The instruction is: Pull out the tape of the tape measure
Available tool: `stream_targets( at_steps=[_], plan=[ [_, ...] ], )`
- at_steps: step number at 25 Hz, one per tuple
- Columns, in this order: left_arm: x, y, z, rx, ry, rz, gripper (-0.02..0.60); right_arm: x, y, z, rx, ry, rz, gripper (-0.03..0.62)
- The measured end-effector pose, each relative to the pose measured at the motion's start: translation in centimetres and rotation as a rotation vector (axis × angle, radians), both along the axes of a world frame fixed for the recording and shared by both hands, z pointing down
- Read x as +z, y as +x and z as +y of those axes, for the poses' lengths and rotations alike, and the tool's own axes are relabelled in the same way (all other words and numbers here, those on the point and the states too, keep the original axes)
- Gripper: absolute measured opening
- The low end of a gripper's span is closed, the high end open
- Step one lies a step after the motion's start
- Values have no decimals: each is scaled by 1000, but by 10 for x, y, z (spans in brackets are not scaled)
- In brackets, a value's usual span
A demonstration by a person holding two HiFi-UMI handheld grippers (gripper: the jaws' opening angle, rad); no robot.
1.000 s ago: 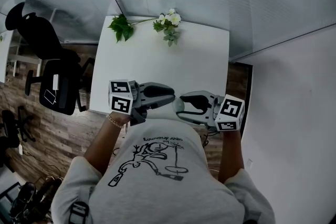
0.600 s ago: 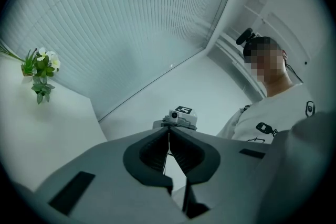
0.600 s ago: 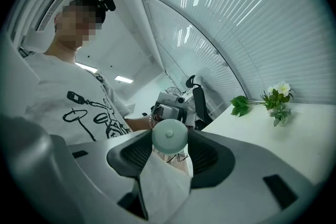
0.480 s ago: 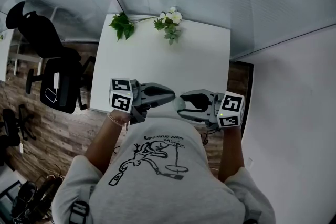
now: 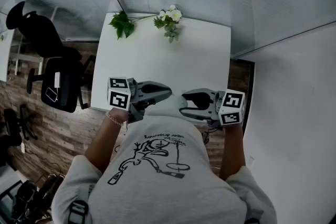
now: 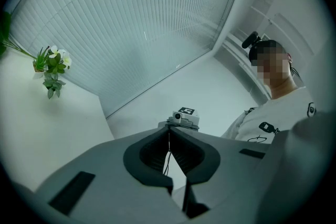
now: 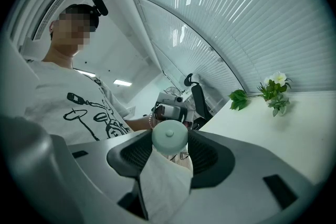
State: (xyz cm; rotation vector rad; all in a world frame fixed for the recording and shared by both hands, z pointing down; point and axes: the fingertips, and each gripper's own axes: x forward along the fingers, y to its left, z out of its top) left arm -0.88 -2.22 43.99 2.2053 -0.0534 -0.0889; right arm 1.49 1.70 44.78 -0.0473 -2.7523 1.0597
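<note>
In the right gripper view a round pale-green tape measure (image 7: 169, 137) sits pinched between the jaws of my right gripper (image 7: 169, 140). Its white tape (image 7: 164, 182) runs back between the jaws toward the camera. In the head view my right gripper (image 5: 182, 105) and left gripper (image 5: 170, 92) are held tip to tip in front of my chest, over the near edge of the white table (image 5: 157, 57). My left gripper (image 6: 169, 129) is shut at its tips, and a thin strip (image 6: 166, 157) seen edge-on, seemingly the tape, runs between its jaws. The right gripper's camera (image 6: 182, 115) shows just past them.
White flowers (image 5: 169, 21) and a green leaf sprig (image 5: 122, 26) lie at the table's far edge, by a blinds-covered glass wall. A black office chair (image 5: 50, 60) stands on the wooden floor to the left. A white wall closes the right side.
The two grippers have drifted slightly apart: the left one a little left and up, the right one a little right. Both grips look unchanged.
</note>
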Motion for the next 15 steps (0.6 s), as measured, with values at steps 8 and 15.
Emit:
stream_targets(
  at_steps=[8,15],
  plan=[
    [9,-12,-7,-39,-18,-22,23,9,10,-4,25,-26,16,222],
    [16,-21,-13,-73,-34,-34,23,17,21,-9,49,-42,40,222]
  ],
)
